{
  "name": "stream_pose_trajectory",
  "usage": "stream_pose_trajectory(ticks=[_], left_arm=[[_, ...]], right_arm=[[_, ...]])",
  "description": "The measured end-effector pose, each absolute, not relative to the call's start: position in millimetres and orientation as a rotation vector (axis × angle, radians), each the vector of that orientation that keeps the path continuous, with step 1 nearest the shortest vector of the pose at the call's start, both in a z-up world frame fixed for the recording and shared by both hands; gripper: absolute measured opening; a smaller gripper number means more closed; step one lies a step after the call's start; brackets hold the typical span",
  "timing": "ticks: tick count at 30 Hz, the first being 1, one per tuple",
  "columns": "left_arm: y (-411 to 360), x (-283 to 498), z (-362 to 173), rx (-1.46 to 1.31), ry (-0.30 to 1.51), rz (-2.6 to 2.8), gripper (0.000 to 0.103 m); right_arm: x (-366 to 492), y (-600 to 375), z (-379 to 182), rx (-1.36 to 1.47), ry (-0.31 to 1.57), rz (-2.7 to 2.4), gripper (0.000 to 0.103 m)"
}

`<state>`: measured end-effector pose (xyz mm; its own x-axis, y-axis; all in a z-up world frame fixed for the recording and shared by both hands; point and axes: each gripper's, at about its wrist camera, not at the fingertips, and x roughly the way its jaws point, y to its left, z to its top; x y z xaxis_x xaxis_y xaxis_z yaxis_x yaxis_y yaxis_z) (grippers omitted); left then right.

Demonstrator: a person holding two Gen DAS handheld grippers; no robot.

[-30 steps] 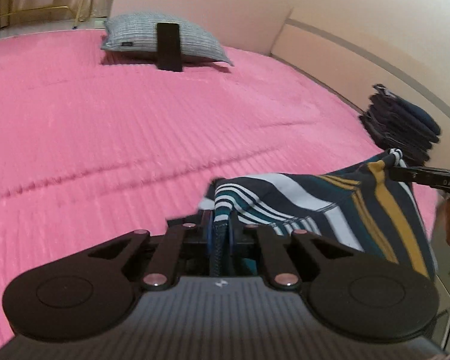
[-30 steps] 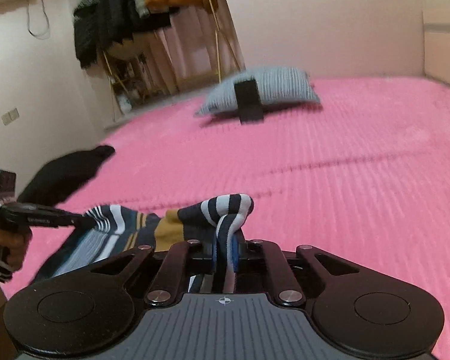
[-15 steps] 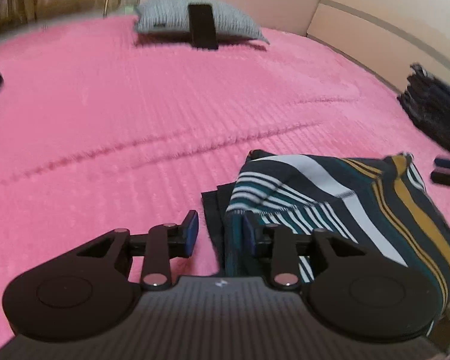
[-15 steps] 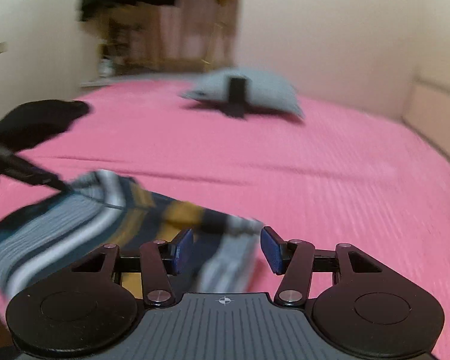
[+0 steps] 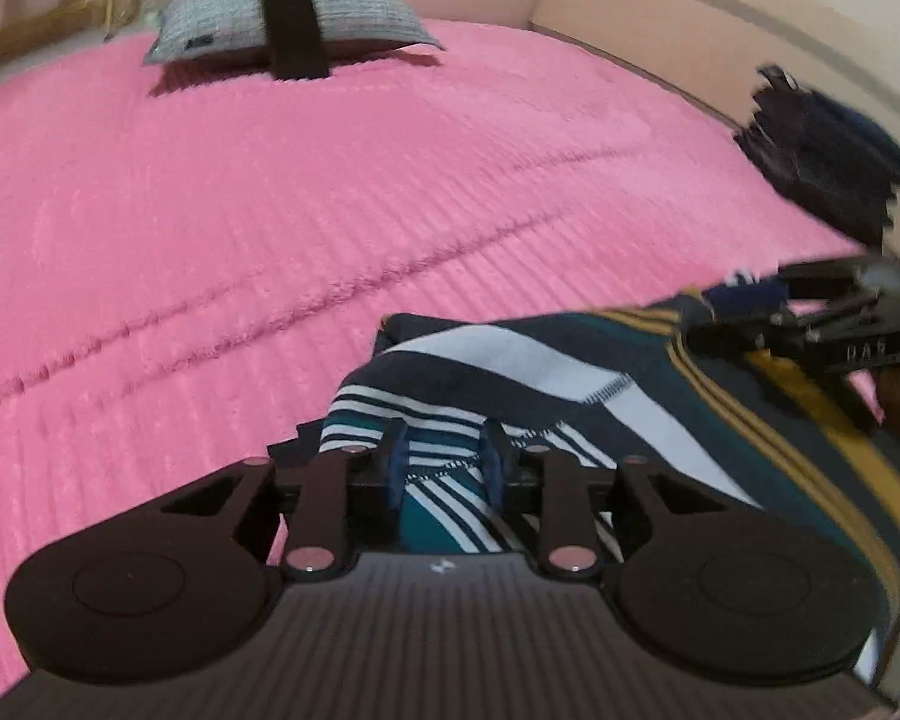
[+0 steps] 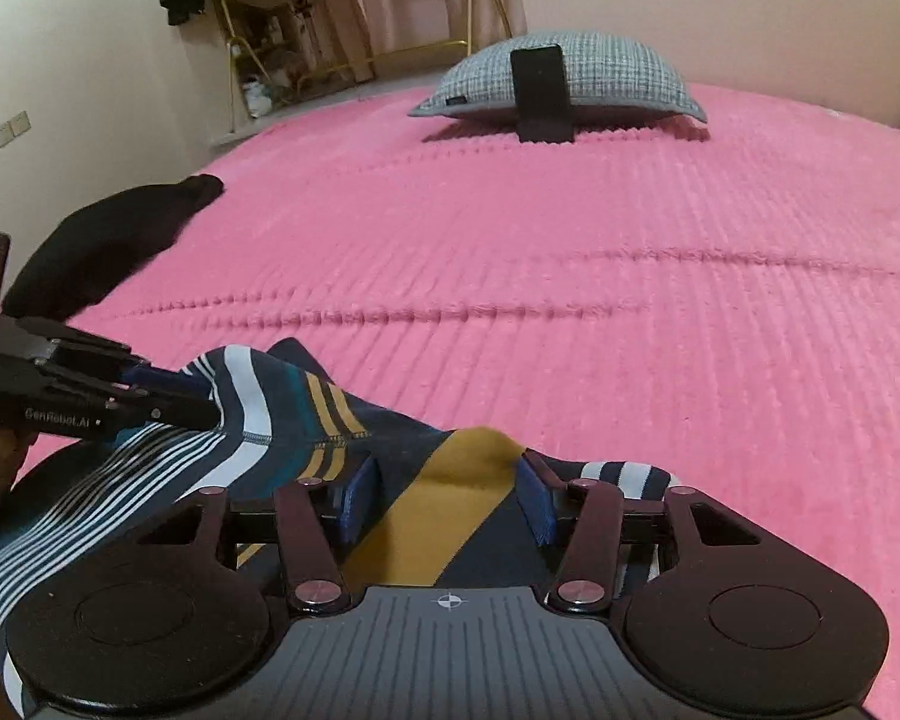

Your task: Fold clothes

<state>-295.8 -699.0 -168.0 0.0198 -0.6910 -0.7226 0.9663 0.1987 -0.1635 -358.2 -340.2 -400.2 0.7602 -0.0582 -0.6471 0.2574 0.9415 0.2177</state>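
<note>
- Left gripper (image 5: pixel 442 468): pads narrowly parted, a fold of the striped garment (image 5: pixel 570 384) lying between them, not visibly squeezed.
- Right gripper (image 6: pixel 447 501): pads spread wide, straddling the mustard-and-navy part of the same garment, nothing clamped.
- Garment bunched and creased on the near edge of the pink bedspread (image 5: pixel 270 210), stretched between the two grippers; one end under the left pads, the other under the right ones.
- Risk, judged from this: closing on a bunched fold would likely catch several layers at once, dragging the whole bundle instead of one edge.
- Further risk: with the right pads wide and high over the fabric, a shallow pinch could slip off the hem and leave the fold lopsided.
- Possible snag too: cloth close to the bed's near edge, so a careless tug toward the holder could pull it off.
- Farther left in the right wrist view: a black garment (image 6: pixel 108 240) lying on the bedspread, well apart from the striped one.
- Farther right in the left wrist view: a dark stack of clothes (image 5: pixel 822 162), blurred.
- Farthest: a grey pillow (image 6: pixel 600 72) with a black slab (image 6: pixel 540 96) leaning against it.
</note>
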Motion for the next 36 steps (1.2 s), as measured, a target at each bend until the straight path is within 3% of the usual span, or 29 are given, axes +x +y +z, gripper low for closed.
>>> stream_pose_trajectory(ticks=[8,10,12,18,21,36], left_arm=[[-688.0,-299.1,-165.0,0.458,0.773,-1.325,0.025],[-682.3,-302.3,-160.6,0.502,0.746,-1.282,0.022],[-673.4,-307.4,-154.0,0.540,0.719,-1.240,0.010],[-613.8,-350.8,-128.3,0.480,0.647,-1.278,0.012],[-588.1,-368.0,-138.7,0.439,0.699,-1.322,0.016],[-580.5,-385.9,-158.6,0.538,0.693,-1.242,0.016]], right_arm=[[-417.1,-356.3,-387.8,0.442,0.653,-0.237,0.045],[-426.4,-340.4,-372.1,0.330,0.694,-0.328,0.046],[-436.9,-312.7,-355.1,0.237,0.683,-0.359,0.046],[-467.4,-214.6,-349.6,0.272,0.551,-0.156,0.046],[-480.1,-194.0,-379.5,0.289,0.619,-0.150,0.046],[-516.0,-181.0,-389.8,0.238,0.670,-0.185,0.045]])
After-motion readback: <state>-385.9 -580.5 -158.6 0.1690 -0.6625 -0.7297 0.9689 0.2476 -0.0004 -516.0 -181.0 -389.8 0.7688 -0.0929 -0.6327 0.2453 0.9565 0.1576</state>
